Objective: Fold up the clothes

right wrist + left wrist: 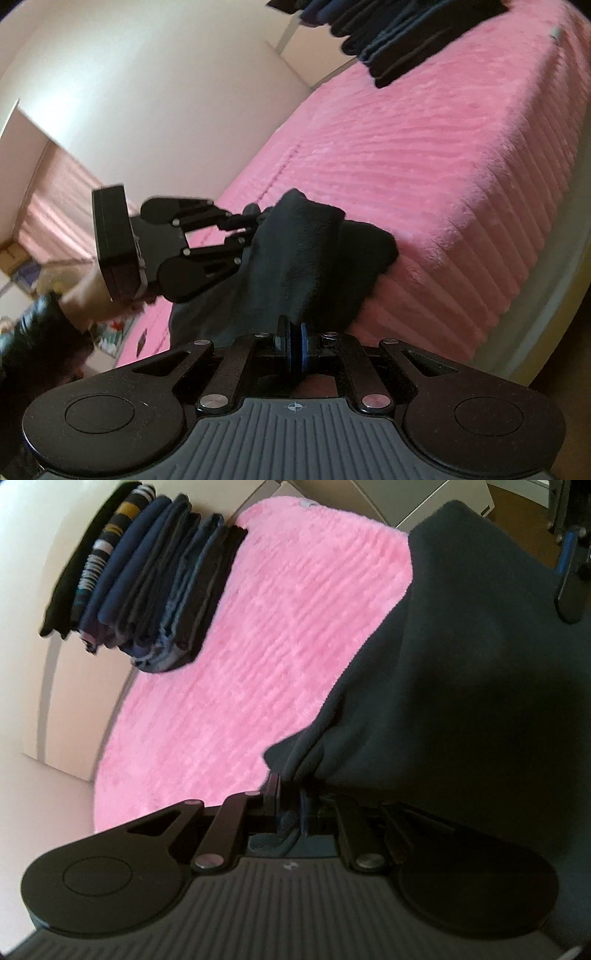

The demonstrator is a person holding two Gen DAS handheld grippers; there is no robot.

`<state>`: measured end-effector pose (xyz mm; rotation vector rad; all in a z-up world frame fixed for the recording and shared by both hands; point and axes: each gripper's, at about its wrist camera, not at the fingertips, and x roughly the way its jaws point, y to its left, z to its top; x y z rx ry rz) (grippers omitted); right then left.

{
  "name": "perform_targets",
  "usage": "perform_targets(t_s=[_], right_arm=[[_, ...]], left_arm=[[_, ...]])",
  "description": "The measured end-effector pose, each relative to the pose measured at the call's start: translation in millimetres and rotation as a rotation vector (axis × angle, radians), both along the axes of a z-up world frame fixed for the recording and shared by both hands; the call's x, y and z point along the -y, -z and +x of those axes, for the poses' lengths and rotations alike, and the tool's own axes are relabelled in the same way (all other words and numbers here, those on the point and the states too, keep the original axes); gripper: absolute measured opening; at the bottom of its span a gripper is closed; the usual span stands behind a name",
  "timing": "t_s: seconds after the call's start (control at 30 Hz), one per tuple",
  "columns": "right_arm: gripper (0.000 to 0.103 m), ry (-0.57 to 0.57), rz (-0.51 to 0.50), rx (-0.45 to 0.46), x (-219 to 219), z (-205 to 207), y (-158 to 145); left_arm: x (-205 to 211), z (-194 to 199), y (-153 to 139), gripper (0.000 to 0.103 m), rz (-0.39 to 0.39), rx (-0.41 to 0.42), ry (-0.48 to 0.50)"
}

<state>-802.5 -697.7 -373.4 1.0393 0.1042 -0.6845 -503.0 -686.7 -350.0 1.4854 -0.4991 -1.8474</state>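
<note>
While both of our hand-held grippers clamp the dark garment (303, 258), we hold it over the near edge of the bed (424, 155).
Our left hand-held gripper (286, 786) is pinched narrow on a folded edge of the cloth, which drapes across the right side of the pink blanket (258, 646). Our right hand-held gripper (294, 332) is closed tight on another edge, its blue-rimmed pads pressed together around the fabric. At the bed's far edge, against the wall, sits a stack of folded clothes (147, 579), well apart from the garment.
</note>
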Motion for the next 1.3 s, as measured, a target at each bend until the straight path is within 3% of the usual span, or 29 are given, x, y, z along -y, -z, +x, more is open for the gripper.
perform_targets(t_s=[0.1,0.2,0.3,0.37,0.43,0.5,0.53,0.6,0.67,0.7,0.73,0.77,0.9,1.03,1.13,1.2,1.23,1.3], right_arm=[[0.004,0.01,0.003,0.015,-5,-2,-3],[0.004,0.014,-0.012,0.003,-9,-4,-8],[0.004,0.032,-0.015,0.014,-11,-9,-16],[0.005,0.036,-0.017,0.023,-10,-9,-18],[0.018,0.051,-0.013,0.024,-7,-9,-19],[0.063,0.076,-0.009,0.039,-5,-9,-18],[0.064,0.087,-0.01,0.055,-4,-10,-18],[0.064,0.105,-0.003,0.077,1,-9,-17],[0.064,0.127,0.022,0.096,7,-10,-15],[0.057,0.14,0.037,0.101,11,-11,-15],[0.042,0.16,0.041,0.091,14,-14,-15],[0.006,0.181,0.045,0.08,16,-17,-16],[0.006,0.199,0.075,-0.013,27,-21,-13],[0.008,0.2,0.035,-0.135,21,-17,-25],[0.032,0.219,-0.052,-0.207,5,-16,-50],[0.069,0.147,-0.176,-0.23,-16,-11,-72],[0.075,0.091,-0.225,-0.249,-26,-5,-80],[0.076,-0.053,-0.307,-0.287,-46,14,-92]], left_arm=[[6,6,1,0.017,0.011,-0.09,-0.053],[13,32,-29,0.038,0.036,-0.347,-0.208],[18,64,-57,0.04,0.027,-0.488,-0.335],[12,85,-69,0.041,0.006,-0.517,-0.405],[-1,105,-75,0.041,0.003,-0.54,-0.47],[-14,127,-76,0.041,0.047,-0.602,-0.53],[-21,134,-72,0.041,0.07,-0.621,-0.549],[-33,146,-64,0.041,0.114,-0.65,-0.585],[-40,149,-49,0.041,0.142,-0.624,-0.605],[-42,151,-43,0.041,0.153,-0.617,-0.612],[-42,152,-37,0.041,0.158,-0.613,-0.616],[-41,152,-31,0.041,0.162,-0.608,-0.621],[-32,153,-18,0.042,0.159,-0.617,-0.634],[-25,152,-23,0.042,0.135,-0.624,-0.664],[-31,160,-36,0.041,0.086,-0.613,-0.714],[-45,172,-46,0.04,0.064,-0.616,-0.729],[-55,177,-50,0.04,0.057,-0.609,-0.725],[-85,183,-57,0.04,0.037,-0.552,-0.685]])
